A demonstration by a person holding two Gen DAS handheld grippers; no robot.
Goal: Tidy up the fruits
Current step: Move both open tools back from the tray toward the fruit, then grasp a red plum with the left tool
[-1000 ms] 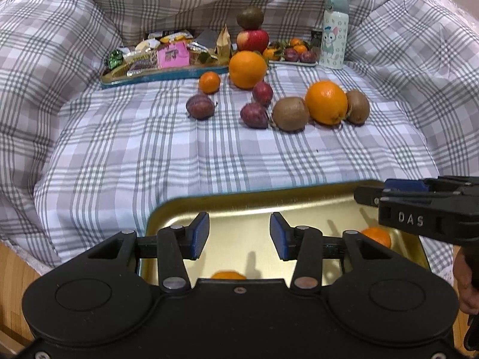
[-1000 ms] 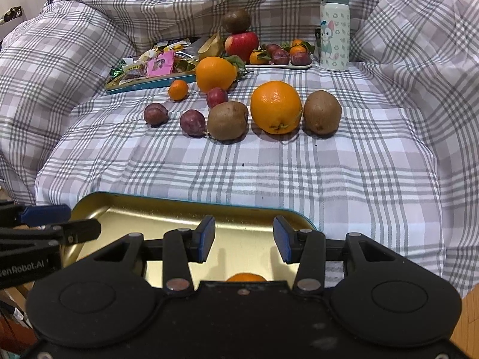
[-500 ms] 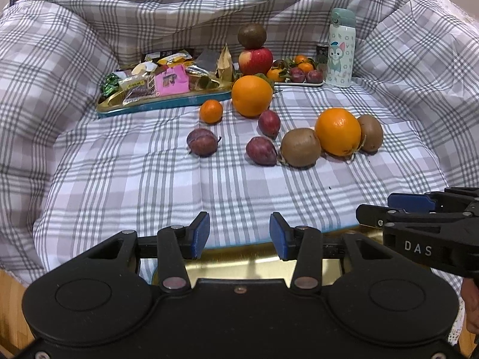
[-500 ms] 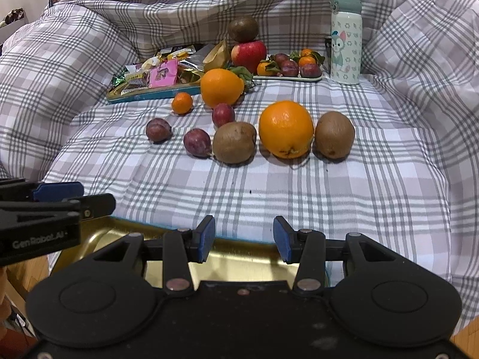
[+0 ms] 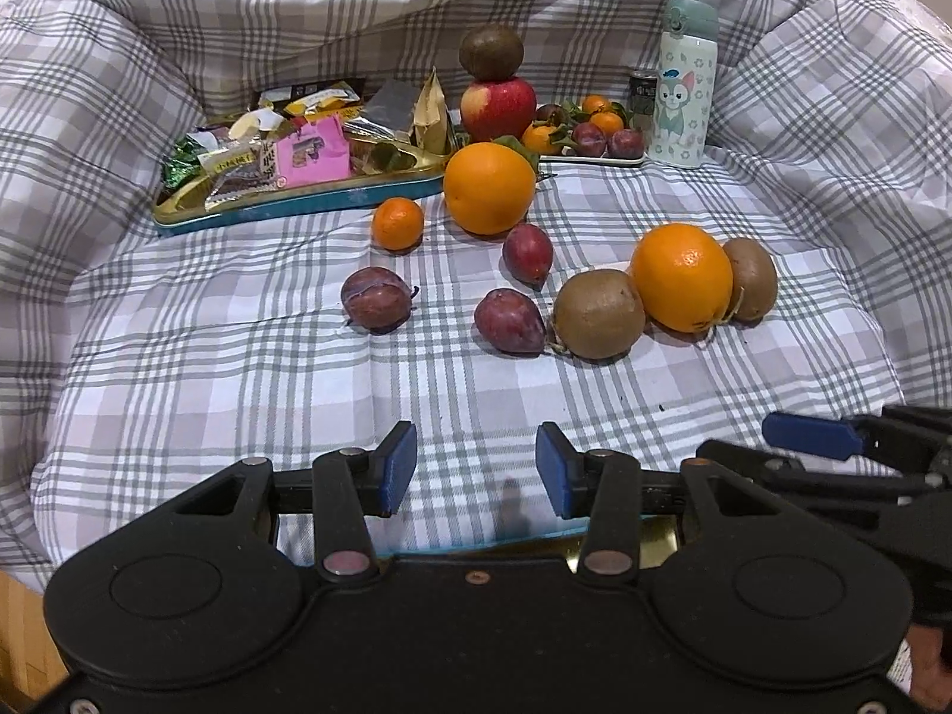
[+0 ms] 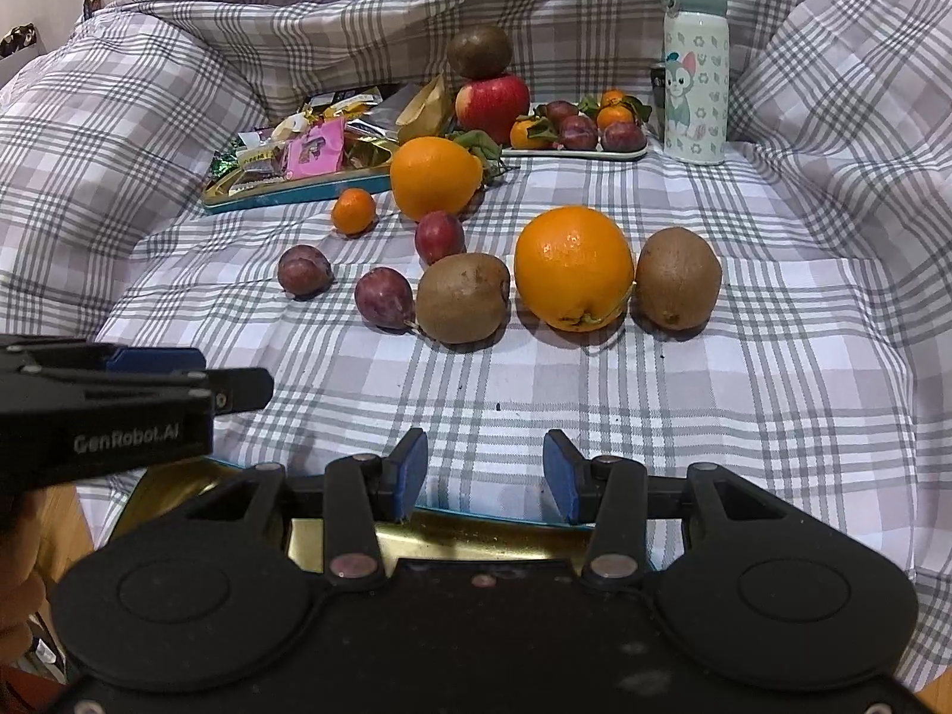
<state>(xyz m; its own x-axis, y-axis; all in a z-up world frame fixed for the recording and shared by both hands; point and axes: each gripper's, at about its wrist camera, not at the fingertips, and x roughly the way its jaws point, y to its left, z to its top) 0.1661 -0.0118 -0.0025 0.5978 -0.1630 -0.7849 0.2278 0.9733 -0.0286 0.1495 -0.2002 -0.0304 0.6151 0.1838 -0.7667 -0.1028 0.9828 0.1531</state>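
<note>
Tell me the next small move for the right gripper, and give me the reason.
Probably ease the right gripper forward toward the nearest kiwi. Its jaws stand apart with nothing between them, the gold tray sits just beneath it, and the kiwi lies loose on the checked cloth straight ahead, closer than the big orange.

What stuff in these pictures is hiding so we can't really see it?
- Gold tray: both views, mostly covered by the gripper bodies, so what lies in it is hidden.
- Small dark can: both views, partly behind the cartoon bottle; label too small to read.
- Snack packets: wording too small in both views.
- Right gripper in the left wrist view: cut off by the right edge.
</note>
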